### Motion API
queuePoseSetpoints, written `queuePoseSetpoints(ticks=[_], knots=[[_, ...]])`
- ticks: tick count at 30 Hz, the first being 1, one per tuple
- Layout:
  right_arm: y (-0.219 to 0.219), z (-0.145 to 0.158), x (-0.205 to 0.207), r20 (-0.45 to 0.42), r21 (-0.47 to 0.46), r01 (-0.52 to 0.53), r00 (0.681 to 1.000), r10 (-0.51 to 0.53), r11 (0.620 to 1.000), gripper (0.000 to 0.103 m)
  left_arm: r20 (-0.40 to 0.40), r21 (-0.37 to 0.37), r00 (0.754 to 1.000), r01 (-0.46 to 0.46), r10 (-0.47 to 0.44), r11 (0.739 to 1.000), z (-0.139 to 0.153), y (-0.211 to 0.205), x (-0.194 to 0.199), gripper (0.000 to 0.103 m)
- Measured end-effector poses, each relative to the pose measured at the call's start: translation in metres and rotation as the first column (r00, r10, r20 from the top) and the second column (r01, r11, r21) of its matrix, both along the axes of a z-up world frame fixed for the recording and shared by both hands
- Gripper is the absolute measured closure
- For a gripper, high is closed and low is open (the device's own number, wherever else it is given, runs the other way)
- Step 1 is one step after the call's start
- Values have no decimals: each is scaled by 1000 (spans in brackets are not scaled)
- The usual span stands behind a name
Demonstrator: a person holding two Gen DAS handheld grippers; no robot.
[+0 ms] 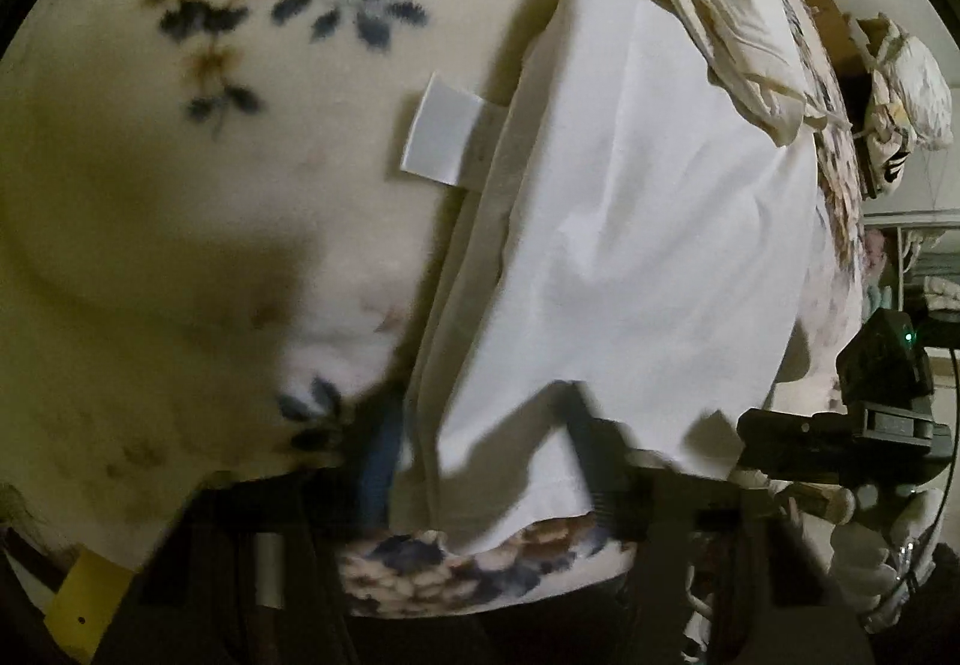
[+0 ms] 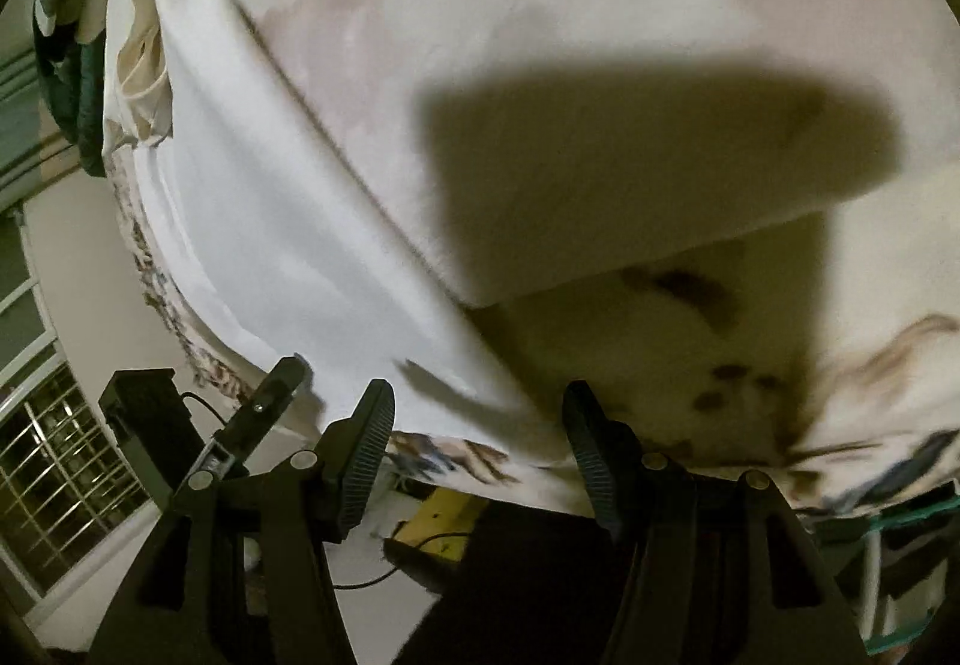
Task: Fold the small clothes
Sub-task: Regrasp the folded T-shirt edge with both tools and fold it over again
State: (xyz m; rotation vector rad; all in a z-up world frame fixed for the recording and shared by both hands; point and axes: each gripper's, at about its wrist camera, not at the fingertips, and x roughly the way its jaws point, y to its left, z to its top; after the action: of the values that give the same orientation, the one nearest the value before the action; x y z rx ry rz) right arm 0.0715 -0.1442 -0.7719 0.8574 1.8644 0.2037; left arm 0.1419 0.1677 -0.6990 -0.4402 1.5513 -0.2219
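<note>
- A white garment (image 1: 630,221) lay flat on a floral blanket (image 1: 180,137), near the blanket's front edge; its white tag (image 1: 438,137) stuck out to the side.
- A crumpled cream cloth (image 1: 744,41) rested on the garment's far end.
- The left hand-held gripper (image 1: 480,461) sat at the garment's near hem, fingers spread wide on either side of it; whether they touched the fabric could not be told through the blur.
- The right hand-held gripper (image 2: 477,443) stood wide apart, holding nothing, at the garment's (image 2: 288,221) near corner by the blanket's (image 2: 600,35) edge.
- The left hand-held gripper's fingertip (image 2: 282,383) showed just beside the right one.
</note>
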Motion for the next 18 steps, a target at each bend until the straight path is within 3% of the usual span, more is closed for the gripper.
queuePoseSetpoints(ticks=[1, 2, 5, 6, 10, 14, 18], knots=[[5, -2, -2, 5, -3, 1, 1000, -1, 1000, 42, -3, -11, 1000, 1, -1, 1000, 1, -2, 2, 95], [11, -1, 1, 11, -6, 6, 1000, -6, 1000, 45, -1, -22, 1000, -5, 5, 1000, 2, -2, 1, 95], [14, 0, -4, 23, -23, 5, 1000, -4, 1000, 89, 4, -35, 1000, -20, 20, 999, 8, 0, -1, 97], [16, 0, -5, 25, -17, 16, 1000, -16, 1000, 94, 2, -45, 999, -32, 32, 998, 11, 1, -2, 97], [18, 18, -9, 64, 11, 45, 997, -45, 999, 97, -22, -110, 995, -100, 98, 989, 23, 13, -7, 98], [19, 48, -6, 100, 72, 61, 993, -68, 996, 97, -36, -202, 983, -183, 179, 962, 50, 26, -2, 98], [21, 90, 18, 164, 144, 91, 980, -114, 985, 97, 6, -263, 975, -214, 223, 941, 85, 27, 25, 98]])
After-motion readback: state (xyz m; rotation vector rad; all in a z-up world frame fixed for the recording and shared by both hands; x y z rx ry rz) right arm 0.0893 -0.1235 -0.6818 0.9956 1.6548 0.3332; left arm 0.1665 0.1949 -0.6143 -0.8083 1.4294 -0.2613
